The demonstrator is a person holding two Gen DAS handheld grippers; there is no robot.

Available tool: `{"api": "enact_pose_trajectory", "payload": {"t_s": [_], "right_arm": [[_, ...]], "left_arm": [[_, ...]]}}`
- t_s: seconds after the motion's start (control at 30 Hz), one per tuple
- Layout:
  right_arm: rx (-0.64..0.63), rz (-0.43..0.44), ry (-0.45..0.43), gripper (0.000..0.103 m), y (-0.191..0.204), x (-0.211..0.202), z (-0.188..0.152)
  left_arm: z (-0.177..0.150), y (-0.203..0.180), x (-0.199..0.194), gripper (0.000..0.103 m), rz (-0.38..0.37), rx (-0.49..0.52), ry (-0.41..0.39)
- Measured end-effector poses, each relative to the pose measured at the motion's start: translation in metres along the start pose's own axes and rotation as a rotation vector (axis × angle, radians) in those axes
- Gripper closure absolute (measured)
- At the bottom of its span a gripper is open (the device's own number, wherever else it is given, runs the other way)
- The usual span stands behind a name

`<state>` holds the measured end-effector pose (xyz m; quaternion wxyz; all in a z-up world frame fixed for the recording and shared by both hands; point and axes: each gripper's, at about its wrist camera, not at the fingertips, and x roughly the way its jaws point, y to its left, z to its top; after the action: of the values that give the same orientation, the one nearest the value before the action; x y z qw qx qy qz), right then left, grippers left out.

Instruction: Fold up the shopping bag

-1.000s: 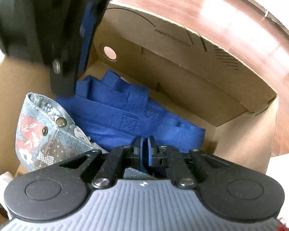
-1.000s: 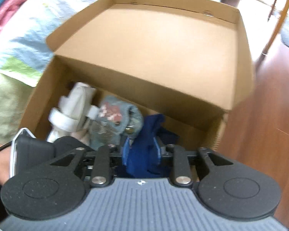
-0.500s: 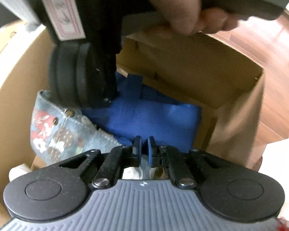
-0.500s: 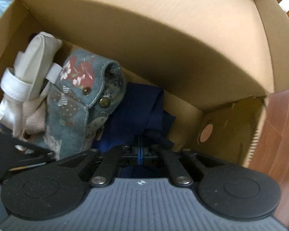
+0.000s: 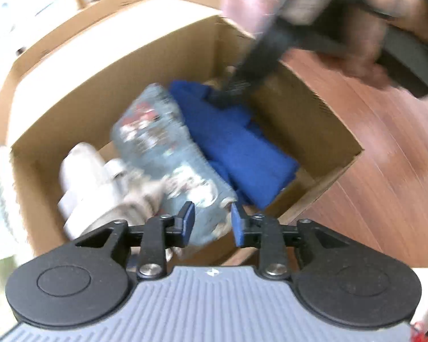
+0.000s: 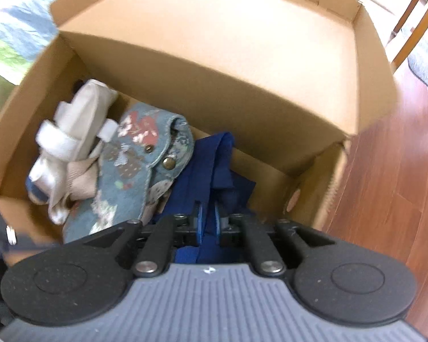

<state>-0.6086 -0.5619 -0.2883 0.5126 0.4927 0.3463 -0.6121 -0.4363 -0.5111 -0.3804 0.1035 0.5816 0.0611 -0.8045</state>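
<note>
The right gripper (image 6: 208,222) is reaching down into the cardboard box (image 6: 214,65), its jaws drawn nearly together with a strip of the blue shopping bag (image 6: 214,165) running up between them. The fabric is filling the narrow gap, so the jaws are judged to be pinching it, though the contact is partly hidden by the gripper's own links.

The left gripper (image 5: 212,222) is hovering above the near edge of the box with its jaws standing apart and nothing between them. The floral denim pouch (image 5: 168,154) is showing through the gap from below, well under the fingers and not in their hold.

The blue shopping bag (image 5: 236,142) is lying inside the box at the right end, against the right wall, bunched into a compact, layered bundle. Just beside it on the left the floral denim pouch is resting, and a white and beige cloth bundle (image 6: 71,131) is lying at the far left of the box. The box is standing on a wooden floor (image 6: 391,188).

Judgement on progress: the bag is sitting stowed in a gathered, roughly folded shape, but its layers are looking uneven. This scene is fitting either a folded bag being set down for storage or a crumpled bag being lifted out for folding.
</note>
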Motion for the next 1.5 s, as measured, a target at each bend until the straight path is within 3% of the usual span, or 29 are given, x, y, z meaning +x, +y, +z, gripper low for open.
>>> {"api": "enact_pose_trajectory", "payload": {"t_s": [0.1, 0.23, 0.43, 0.47, 0.7, 0.9, 1.07, 1.2, 1.33, 1.5], "right_arm": [[0.057, 0.027, -0.055, 0.08, 0.002, -0.021, -0.018], [0.145, 0.073, -0.104, 0.049, 0.01, -0.044, -0.058], [0.24, 0.099, -0.163, 0.005, 0.043, -0.074, -0.104], [0.233, 0.106, -0.159, 0.003, 0.045, -0.077, -0.105], [0.182, 0.072, -0.216, 0.001, 0.054, -0.115, -0.108], [0.17, 0.02, -0.269, 0.001, 0.066, -0.144, -0.122], [0.051, -0.056, -0.319, 0.001, 0.087, -0.161, -0.134], [-0.011, -0.054, -0.366, 0.001, 0.102, -0.177, -0.139], [0.02, -0.088, -0.419, 0.001, 0.104, -0.185, -0.143], [0.077, -0.136, -0.443, 0.001, 0.102, -0.191, -0.143]], "left_arm": [[0.036, -0.014, -0.032, 0.048, 0.078, -0.11, 0.004], [0.029, -0.063, -0.103, 0.039, 0.142, -0.243, -0.006], [0.023, -0.052, -0.107, 0.03, 0.2, -0.398, -0.032], [0.022, -0.05, -0.11, 0.029, 0.219, -0.407, -0.039], [0.005, -0.052, -0.141, 0.025, 0.293, -0.469, -0.11], [-0.016, -0.064, -0.179, 0.017, 0.25, -0.562, -0.234], [-0.024, -0.073, -0.192, 0.017, 0.299, -0.559, -0.272], [-0.022, -0.083, -0.206, 0.016, 0.329, -0.557, -0.331], [-0.019, -0.091, -0.214, 0.012, 0.387, -0.564, -0.369], [-0.024, -0.089, -0.216, 0.012, 0.363, -0.602, -0.397]]}}
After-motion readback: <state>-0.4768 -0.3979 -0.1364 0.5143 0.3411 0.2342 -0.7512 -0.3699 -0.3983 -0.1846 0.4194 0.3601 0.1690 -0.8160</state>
